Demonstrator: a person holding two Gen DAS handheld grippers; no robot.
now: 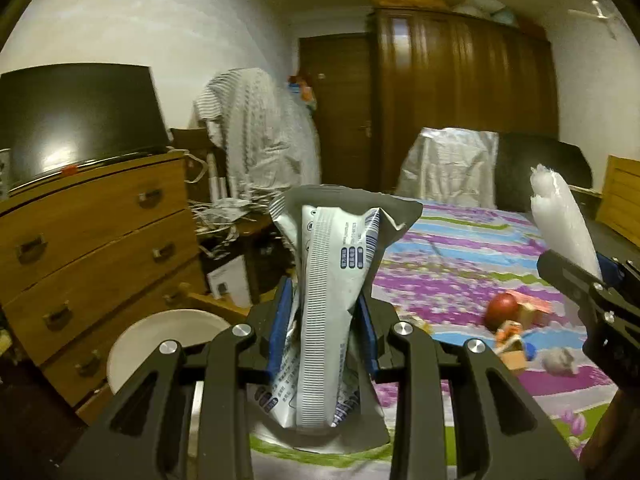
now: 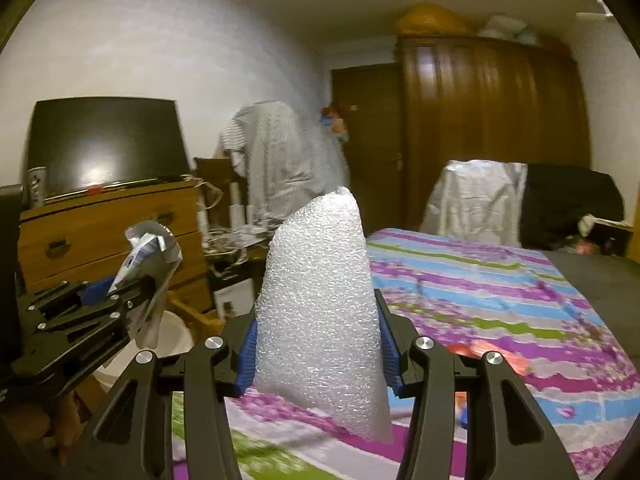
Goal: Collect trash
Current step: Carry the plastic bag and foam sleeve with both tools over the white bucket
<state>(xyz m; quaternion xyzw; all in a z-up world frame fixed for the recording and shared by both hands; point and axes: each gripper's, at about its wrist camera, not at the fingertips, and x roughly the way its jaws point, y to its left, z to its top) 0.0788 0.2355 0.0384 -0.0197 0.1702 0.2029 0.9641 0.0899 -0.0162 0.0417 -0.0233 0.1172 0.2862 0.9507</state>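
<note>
My left gripper [image 1: 324,328] is shut on a crumpled silver and white wrapper [image 1: 332,280] and holds it upright above the bed's edge. It also shows at the left of the right wrist view [image 2: 148,288], with the wrapper [image 2: 150,256] over a white bin [image 2: 172,336]. My right gripper [image 2: 318,344] is shut on a piece of white foam wrap [image 2: 320,312] and holds it above the bed. In the left wrist view the right gripper [image 1: 592,280] and its foam wrap [image 1: 560,216] are at the right edge. The white bin [image 1: 168,332] stands at the lower left.
A bed with a striped purple, blue and green cover [image 1: 460,248] holds a red apple [image 1: 502,308], small boxes [image 1: 512,344] and a crumpled grey scrap [image 1: 560,360]. A wooden dresser [image 1: 92,248] with a TV [image 1: 80,116] stands on the left. A dark wardrobe [image 1: 460,92] is behind.
</note>
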